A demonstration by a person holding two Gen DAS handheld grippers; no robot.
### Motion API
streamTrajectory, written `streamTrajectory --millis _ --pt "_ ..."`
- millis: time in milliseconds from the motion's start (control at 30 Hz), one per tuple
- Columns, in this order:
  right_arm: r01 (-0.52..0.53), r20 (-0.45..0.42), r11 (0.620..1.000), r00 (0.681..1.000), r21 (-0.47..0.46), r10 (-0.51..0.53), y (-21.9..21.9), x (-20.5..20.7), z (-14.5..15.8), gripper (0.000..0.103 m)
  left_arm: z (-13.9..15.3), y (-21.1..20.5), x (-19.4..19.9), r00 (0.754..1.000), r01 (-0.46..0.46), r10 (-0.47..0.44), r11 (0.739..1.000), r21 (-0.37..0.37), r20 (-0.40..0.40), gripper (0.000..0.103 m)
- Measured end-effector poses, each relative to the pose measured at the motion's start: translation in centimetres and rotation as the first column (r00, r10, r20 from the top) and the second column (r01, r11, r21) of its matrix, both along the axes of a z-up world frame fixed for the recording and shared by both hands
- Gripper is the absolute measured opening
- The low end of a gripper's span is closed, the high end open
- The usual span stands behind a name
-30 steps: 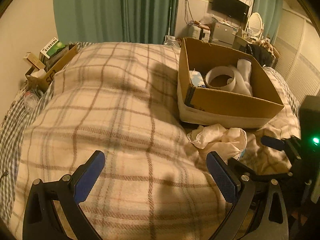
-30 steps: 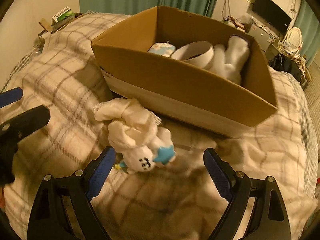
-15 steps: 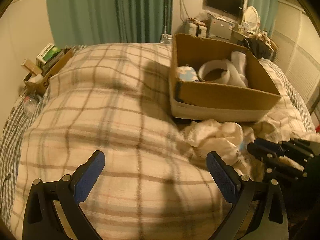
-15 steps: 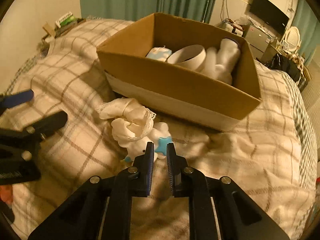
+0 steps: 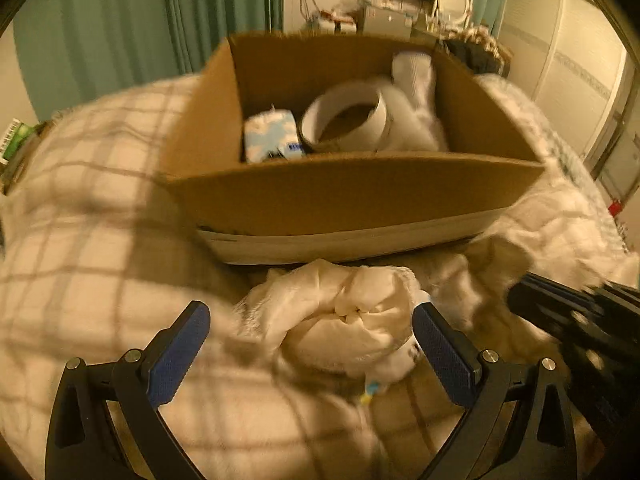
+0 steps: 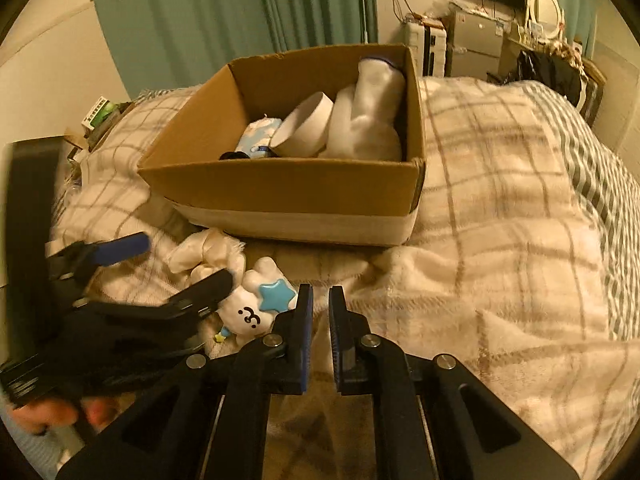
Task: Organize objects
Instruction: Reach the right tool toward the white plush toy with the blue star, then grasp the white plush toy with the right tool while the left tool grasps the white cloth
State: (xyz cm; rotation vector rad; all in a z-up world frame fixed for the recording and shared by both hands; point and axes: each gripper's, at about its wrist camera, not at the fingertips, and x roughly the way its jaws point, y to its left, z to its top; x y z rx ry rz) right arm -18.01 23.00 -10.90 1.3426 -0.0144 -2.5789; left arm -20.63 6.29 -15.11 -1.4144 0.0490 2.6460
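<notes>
A crumpled cream cloth (image 5: 344, 316) lies on the plaid bed in front of an open cardboard box (image 5: 352, 196). Under it sits a white plush toy with a blue star (image 6: 256, 308). My left gripper (image 5: 312, 344) is open, with its fingers on either side of the cloth and toy. It also shows in the right wrist view (image 6: 160, 276). My right gripper (image 6: 320, 312) is shut and empty, just right of the toy. The box (image 6: 288, 184) holds a white ring (image 5: 348, 120), a blue-white pack (image 5: 272, 140) and a white bottle (image 6: 372, 112).
The plaid blanket (image 6: 500, 240) covers the bed, humped at the left (image 5: 80, 200). A small box with books (image 6: 100, 116) stands at the bed's far left. Green curtains (image 6: 240, 8) and a cluttered dresser (image 6: 480, 36) are behind.
My left gripper moved right and forward and now straddles the cloth and toy. My right gripper shut without holding anything and shifted to the right of the toy.
</notes>
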Motion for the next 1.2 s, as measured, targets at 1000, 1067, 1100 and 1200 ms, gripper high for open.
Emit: streamTrajectory --millis 1000,1067,1100,1200 --pt "-0.163 0.076 0.946 0.986 0.282 0.147 -9.7 -2.0 -4.9 0.083 4.0 -7.2 4.4 0.996 -0.034 0.037 0.999 0.036 -0.084 0.010" --pt "-0.139 0.090 0.951 0.989 0.277 0.119 -9.2 -2.4 -5.4 0.083 3.8 -7.2 4.4 0.996 -0.037 0.039 0.999 0.038 -0.079 0.010" --pt "-0.123 0.089 0.955 0.991 0.269 0.102 -8.9 -2.6 -5.4 0.083 3.8 -7.2 4.4 0.996 -0.037 0.040 0.999 0.037 -0.078 0.010" --pt "-0.107 0.088 0.966 0.992 0.234 0.088 -8.3 -2.7 -5.5 0.075 3.8 -7.0 4.9 0.996 -0.039 0.041 0.999 0.032 -0.084 0.010"
